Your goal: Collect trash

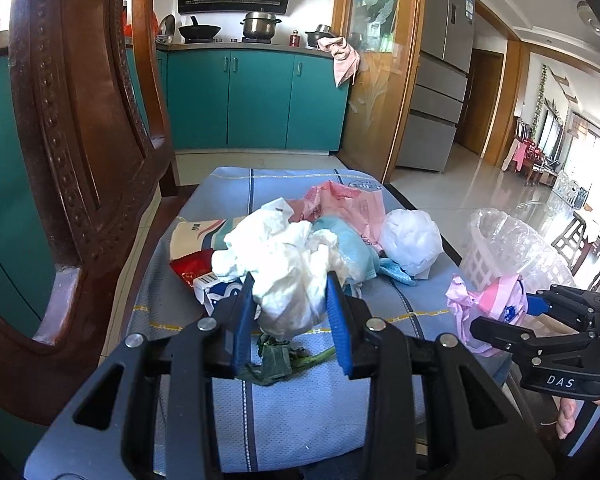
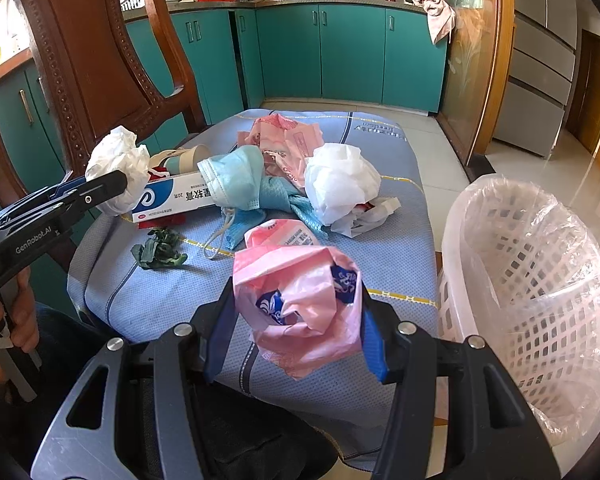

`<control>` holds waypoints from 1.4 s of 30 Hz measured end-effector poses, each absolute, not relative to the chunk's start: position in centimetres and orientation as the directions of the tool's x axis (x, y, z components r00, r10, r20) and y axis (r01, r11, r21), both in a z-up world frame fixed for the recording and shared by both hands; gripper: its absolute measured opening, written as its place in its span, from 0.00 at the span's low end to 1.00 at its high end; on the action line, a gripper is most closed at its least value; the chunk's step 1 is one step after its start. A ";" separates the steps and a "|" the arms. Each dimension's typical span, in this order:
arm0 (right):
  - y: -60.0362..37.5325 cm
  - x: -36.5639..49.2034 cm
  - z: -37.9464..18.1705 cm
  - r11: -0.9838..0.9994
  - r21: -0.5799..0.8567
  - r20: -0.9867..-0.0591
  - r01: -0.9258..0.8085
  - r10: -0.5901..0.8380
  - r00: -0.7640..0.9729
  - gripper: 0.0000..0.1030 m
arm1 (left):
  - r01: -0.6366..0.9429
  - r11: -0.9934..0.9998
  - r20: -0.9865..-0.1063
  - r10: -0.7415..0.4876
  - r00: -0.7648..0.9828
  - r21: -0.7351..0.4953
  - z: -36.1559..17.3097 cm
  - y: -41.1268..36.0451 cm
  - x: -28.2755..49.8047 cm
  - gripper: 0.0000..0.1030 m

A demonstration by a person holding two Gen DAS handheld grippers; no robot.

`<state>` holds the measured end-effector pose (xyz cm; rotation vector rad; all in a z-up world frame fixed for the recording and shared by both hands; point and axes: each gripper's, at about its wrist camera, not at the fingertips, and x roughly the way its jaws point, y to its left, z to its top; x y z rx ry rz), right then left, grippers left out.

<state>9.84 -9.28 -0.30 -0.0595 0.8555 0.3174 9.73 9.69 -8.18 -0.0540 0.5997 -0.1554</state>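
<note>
Trash everywhere on a blue cushion [image 2: 380, 248] covering a carved wooden chair [image 1: 72, 128]. 2 items already gripped. Left claw [image 1: 290, 304] clamped on a crumpled white tissue wad [image 1: 288, 264], raised just above the pile. Right claw [image 2: 296, 320] pinched around a pink plastic bag [image 2: 300, 300] with blue print, near the cushion's front edge and just beside the lined white basket [image 2: 540, 272].

Probably very light and soft, both of them: no weight to fight, but easy to crush, and the bag film likely slippery, so best held across a bunched fold rather than a single loose flap. Tissue likely to shed or tear if tugged; a grip through the thick middle of the wad looks safest.

Left on the cushion: a blue face mask [image 2: 236, 176], a long toothpaste box [image 2: 176, 196], a paper cup [image 2: 184, 160] on its side, another white wad [image 2: 340, 180], pink wrappers [image 2: 284, 136] at the far end, a wilted green leaf [image 2: 160, 250] near the front.

Beyond, a kitchen with teal cabinets [image 2: 340, 52], pots on the stove, a grey fridge [image 1: 440, 80], glossy tiled floor.
</note>
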 end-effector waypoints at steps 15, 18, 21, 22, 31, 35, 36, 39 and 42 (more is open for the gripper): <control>-9.0 9.7 -0.5 0.949 0.074 -0.752 -0.306 0.255 0.607 0.53 | 0.130 0.988 -0.567 -0.152 0.810 -0.079 -8.4 9.3 9.8 0.34; -8.9 9.8 -0.5 0.949 0.074 -0.754 -0.307 0.255 0.606 0.53 | 0.131 0.988 -0.569 -0.151 0.809 -0.076 -8.5 9.4 9.9 0.34; -9.0 9.8 -0.6 0.949 0.076 -0.755 -0.307 0.256 0.604 0.53 | 0.129 0.989 -0.570 -0.146 0.808 -0.071 -8.6 9.3 10.0 0.34; -8.9 9.8 -0.7 0.949 0.076 -0.755 -0.307 0.256 0.604 0.53 | 0.129 0.989 -0.571 -0.146 0.808 -0.070 -8.6 9.3 10.0 0.34; -9.0 9.7 -0.7 0.949 0.075 -0.754 -0.307 0.256 0.605 0.53 | 0.128 0.990 -0.574 -0.140 0.807 -0.061 -8.7 9.1 10.1 0.34; -9.0 9.8 -0.6 0.949 0.072 -0.750 -0.306 0.253 0.610 0.53 | 0.127 0.990 -0.574 -0.139 0.807 -0.061 -8.7 9.1 10.1 0.34; -9.0 9.8 -0.7 0.950 0.072 -0.749 -0.305 0.254 0.611 0.53 | 0.127 0.990 -0.574 -0.139 0.807 -0.061 -8.7 9.1 10.1 0.34; -9.1 9.9 -0.6 0.950 0.074 -0.747 -0.302 0.253 0.614 0.53 | 0.125 0.990 -0.574 -0.137 0.807 -0.060 -8.7 9.1 10.1 0.34; -9.3 9.9 -0.4 0.952 0.078 -0.740 -0.296 0.254 0.622 0.53 | 0.126 0.990 -0.574 -0.136 0.807 -0.059 -8.7 9.1 10.1 0.34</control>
